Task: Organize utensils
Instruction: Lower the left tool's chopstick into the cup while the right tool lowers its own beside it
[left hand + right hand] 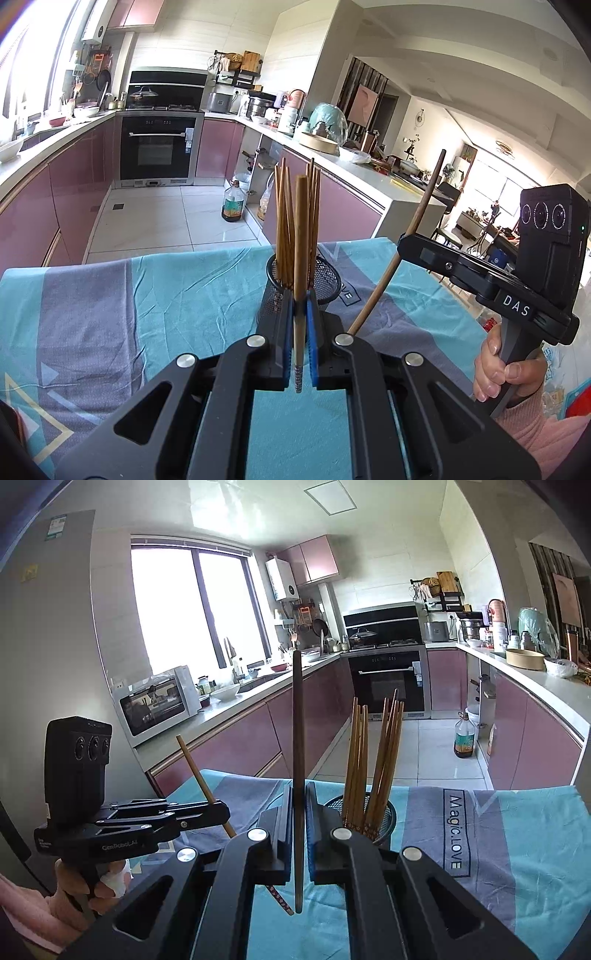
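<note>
Left wrist view: kitchen beyond a teal-grey tablecloth; each tool, left and right, grips a chopstick.

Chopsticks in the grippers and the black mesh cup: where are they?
Light chopstick (pixel 301 236), left wrist view, upper shaft.
Dark chopstick (pixel 297 720), right wrist view, upper shaft.
Black mesh cup (pixel 328 277), left wrist view, right wall.

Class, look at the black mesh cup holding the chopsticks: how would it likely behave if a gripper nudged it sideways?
The mesh cup looks light, so it would probably slide on the cloth. The tall chopsticks leaning above its rim may make it top-heavy and apt to tip.
</note>
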Demonstrator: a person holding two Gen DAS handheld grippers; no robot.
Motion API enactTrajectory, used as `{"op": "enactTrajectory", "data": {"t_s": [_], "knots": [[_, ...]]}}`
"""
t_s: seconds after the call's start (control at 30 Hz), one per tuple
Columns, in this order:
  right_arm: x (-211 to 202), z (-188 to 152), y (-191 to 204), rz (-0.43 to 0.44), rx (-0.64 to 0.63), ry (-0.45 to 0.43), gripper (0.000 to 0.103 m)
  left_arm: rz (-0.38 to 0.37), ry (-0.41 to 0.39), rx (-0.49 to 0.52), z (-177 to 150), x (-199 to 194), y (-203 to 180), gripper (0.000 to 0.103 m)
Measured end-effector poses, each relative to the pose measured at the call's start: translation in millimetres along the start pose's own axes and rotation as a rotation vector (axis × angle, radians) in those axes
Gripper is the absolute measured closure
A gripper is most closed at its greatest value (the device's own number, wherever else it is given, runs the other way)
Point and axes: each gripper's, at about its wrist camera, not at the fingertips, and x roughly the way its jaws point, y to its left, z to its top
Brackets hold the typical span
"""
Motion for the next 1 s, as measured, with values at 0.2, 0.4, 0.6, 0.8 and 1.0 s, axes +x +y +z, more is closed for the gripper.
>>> {"op": "enactTrajectory", "data": {"t_s": [0.2, 0.4, 0.6, 0.8, 1.0], "knots": [[0.2, 10.9, -1.6, -0.011, -0.006, -0.015, 0.098, -0.004, -0.016, 0.014, 11.5, 0.8, -1.2, 0.096], [-1.5, 20.5, -5.7, -0.022, -0.011, -0.037, 0.098, -0.003, -0.041, 0.024, 23.3, -1.8, -2.3, 0.096], [-3.6, 33.0, -2.6, -0.034, -0.031, -0.070, 0.098, 0.002, -0.070, 0.042, 35.0, -6.2, -5.7, 0.096], [-4.2, 44.3, -6.7, -0.040, -0.041, -0.095, 0.098, 0.007, -0.110, 0.058, 51.4, -8.4, -10.1, 0.096], [0.9, 51.6, -13.9, -0.052, -0.035, -0.101, 0.098, 0.013, -0.138, 0.064, 63.5, -10.3, -15.2, 0.096]]}}
